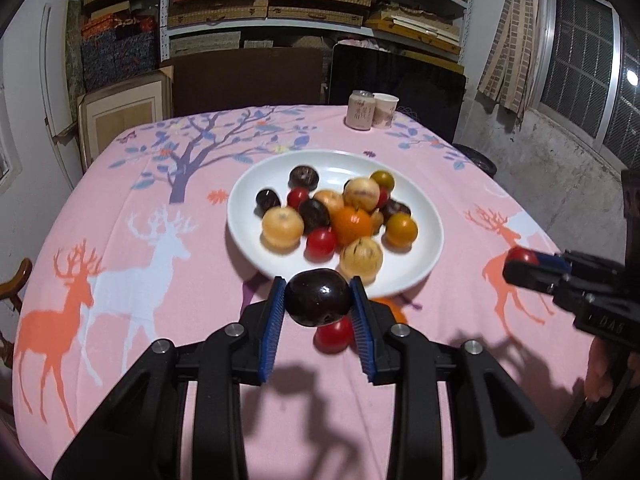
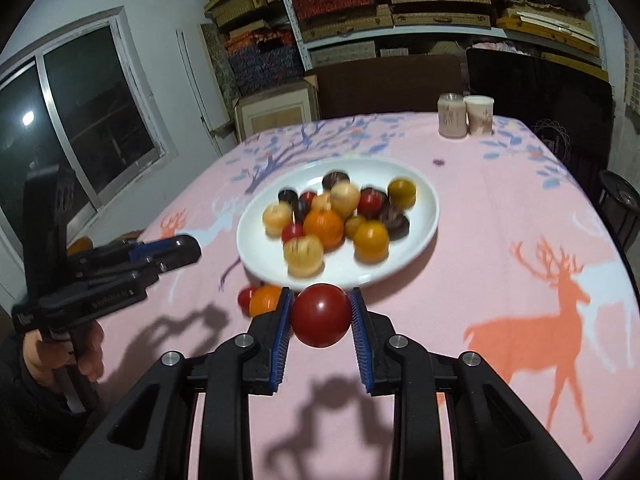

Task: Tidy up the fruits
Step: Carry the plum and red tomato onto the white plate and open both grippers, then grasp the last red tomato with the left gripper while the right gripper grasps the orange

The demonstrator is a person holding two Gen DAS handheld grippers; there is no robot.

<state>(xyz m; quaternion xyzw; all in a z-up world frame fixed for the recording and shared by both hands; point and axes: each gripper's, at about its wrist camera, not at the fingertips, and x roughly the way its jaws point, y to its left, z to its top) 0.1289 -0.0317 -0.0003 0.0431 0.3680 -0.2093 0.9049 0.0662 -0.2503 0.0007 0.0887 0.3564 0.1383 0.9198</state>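
A white plate in the middle of the table holds several fruits: red, orange, yellow, pale striped and dark ones. It also shows in the right wrist view. My left gripper is shut on a dark purple fruit, held above the cloth just before the plate's near rim. My right gripper is shut on a red fruit, also near the plate's front rim. A red fruit and an orange fruit lie on the cloth below the left gripper; they also show in the right wrist view.
A pink tablecloth with deer and trees covers the table. A can and a paper cup stand at the far edge. Shelves with boxes and dark chairs stand behind. A window is to the right.
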